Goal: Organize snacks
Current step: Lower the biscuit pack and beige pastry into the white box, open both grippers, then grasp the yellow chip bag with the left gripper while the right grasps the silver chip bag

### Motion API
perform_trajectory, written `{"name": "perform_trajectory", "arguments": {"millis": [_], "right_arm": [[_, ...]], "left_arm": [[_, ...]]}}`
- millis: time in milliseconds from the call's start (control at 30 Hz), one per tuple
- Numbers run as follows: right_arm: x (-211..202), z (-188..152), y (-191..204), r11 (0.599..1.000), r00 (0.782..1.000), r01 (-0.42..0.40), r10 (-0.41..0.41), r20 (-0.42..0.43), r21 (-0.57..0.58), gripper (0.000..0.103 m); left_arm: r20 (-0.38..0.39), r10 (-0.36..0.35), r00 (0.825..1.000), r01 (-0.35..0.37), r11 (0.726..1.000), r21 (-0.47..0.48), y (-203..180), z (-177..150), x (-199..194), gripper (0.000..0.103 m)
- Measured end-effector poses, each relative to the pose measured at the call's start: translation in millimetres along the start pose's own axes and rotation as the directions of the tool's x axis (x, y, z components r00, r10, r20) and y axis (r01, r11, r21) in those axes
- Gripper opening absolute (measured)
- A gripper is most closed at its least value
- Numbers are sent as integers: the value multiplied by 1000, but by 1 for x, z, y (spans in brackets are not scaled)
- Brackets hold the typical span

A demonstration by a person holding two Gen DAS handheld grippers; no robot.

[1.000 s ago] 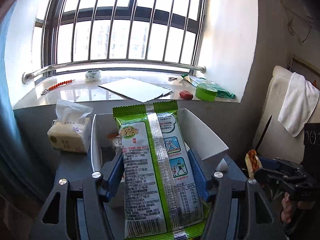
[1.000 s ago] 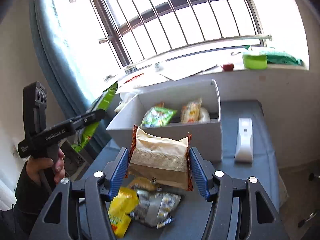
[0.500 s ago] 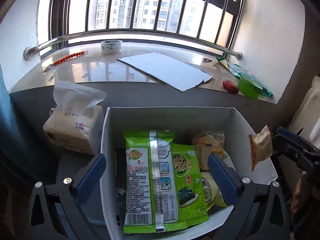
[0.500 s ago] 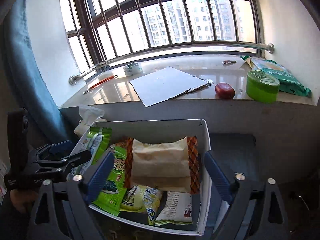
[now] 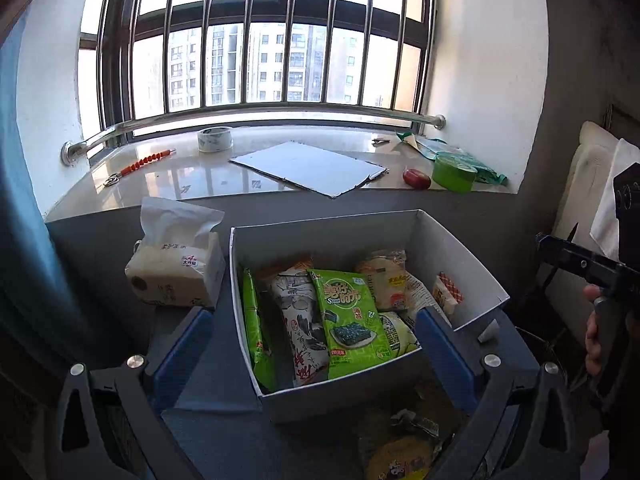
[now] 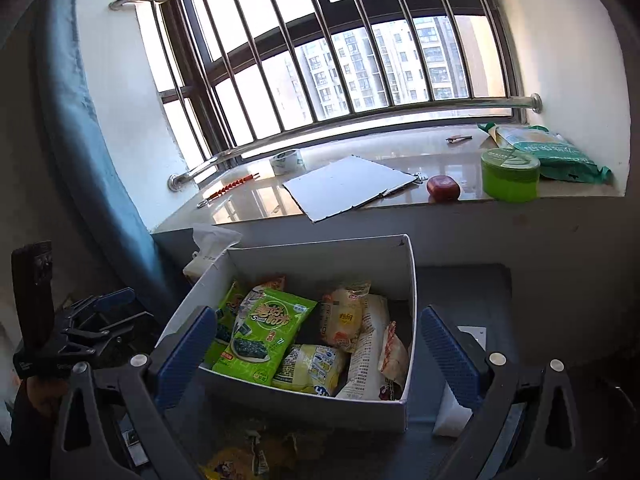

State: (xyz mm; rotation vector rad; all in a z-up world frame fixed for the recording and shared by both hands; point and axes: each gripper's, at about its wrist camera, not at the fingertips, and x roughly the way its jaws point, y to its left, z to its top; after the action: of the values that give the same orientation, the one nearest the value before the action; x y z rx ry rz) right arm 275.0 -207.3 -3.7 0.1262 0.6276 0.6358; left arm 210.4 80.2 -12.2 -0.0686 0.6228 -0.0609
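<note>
the left gripper is hovering before the white box with its jaws spread as wide as they go and nothing between the pads, having just been opening. the right gripper is hanging the same way, jaws fully apart and gripping nothing, also just opened. the box is sitting on a grey table under the sill, and snacks are lying inside it: a green seaweed pack is resting on top near the middle, a black-and-white bag beside it, yellow packs toward the front, and a small red-edged pack is leaning on the far side wall. a tissue pack is standing just beside the box. more snacks are lying on the table in front of the box.
</note>
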Motion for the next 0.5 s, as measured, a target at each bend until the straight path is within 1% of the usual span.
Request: {"name": "perform_trajectory", "arguments": {"millis": [100, 200, 267, 333, 400, 467, 500], "right_arm": [[-32, -21, 9, 999, 999, -34, 34, 22, -18, 103], [-58, -48, 17, 998, 997, -55, 56, 45, -23, 103], [-69, -70, 20, 998, 998, -60, 60, 36, -12, 103], [-77, -95, 21, 998, 998, -63, 63, 22, 9, 103], [-80, -122, 21, 997, 998, -66, 66, 0, 45, 103], [-79, -148, 22, 995, 998, -56, 59, -35, 81, 103], [-78, -160, 22, 993, 997, -56, 62, -54, 104, 103]], "left_arm": [[42, -11, 999, 11, 1000, 11, -10, -18, -33, 103], [70, -35, 997, 33, 999, 32, -23, -44, -57, 103], [89, -19, 996, 16, 999, 41, -31, -66, -68, 103], [85, -26, 996, 24, 999, 31, -37, -89, -76, 103], [78, -46, 996, 47, 999, -6, -41, -114, -82, 103], [52, -61, 997, 64, 997, -38, -46, -138, -84, 103], [38, -57, 998, 59, 997, -49, -49, -148, -84, 103]]}}
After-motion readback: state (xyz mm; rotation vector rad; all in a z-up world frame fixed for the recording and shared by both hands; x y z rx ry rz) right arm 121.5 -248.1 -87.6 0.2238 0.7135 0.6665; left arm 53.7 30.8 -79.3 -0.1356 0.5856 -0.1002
